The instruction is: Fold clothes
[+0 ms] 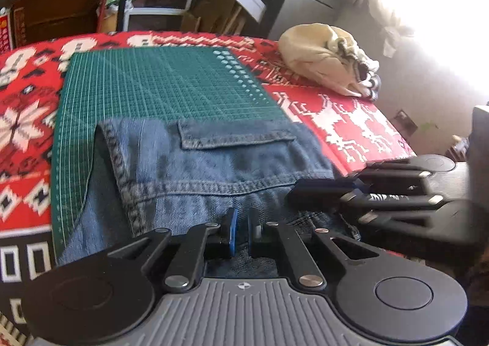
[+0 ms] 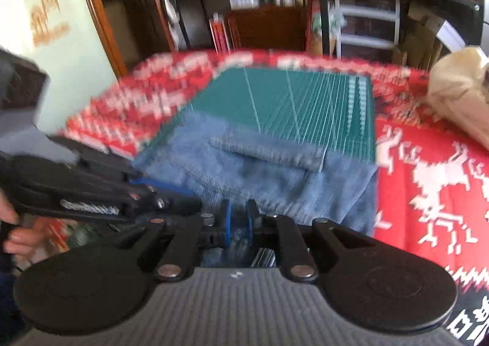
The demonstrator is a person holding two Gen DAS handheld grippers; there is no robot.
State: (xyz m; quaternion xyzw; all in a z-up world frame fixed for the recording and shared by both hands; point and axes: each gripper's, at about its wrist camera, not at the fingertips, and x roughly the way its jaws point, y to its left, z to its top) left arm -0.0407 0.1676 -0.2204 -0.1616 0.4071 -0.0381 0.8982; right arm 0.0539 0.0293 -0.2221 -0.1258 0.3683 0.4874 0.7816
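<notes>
Denim jeans (image 1: 214,168) could slip from the left gripper (image 1: 243,231) and right gripper (image 2: 238,225), since both jaws pinch only near-edge fabric, nearly closed.

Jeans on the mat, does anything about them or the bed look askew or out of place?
The jeans lie skewed across the green mat, their near end hanging off it toward both grippers. A cream bundle sits unfolded at the blanket's far right. Nothing looks damaged or spilled.

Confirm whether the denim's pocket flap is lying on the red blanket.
No. The pocket flap lies on the denim garment, which rests over the green cutting mat.
</notes>
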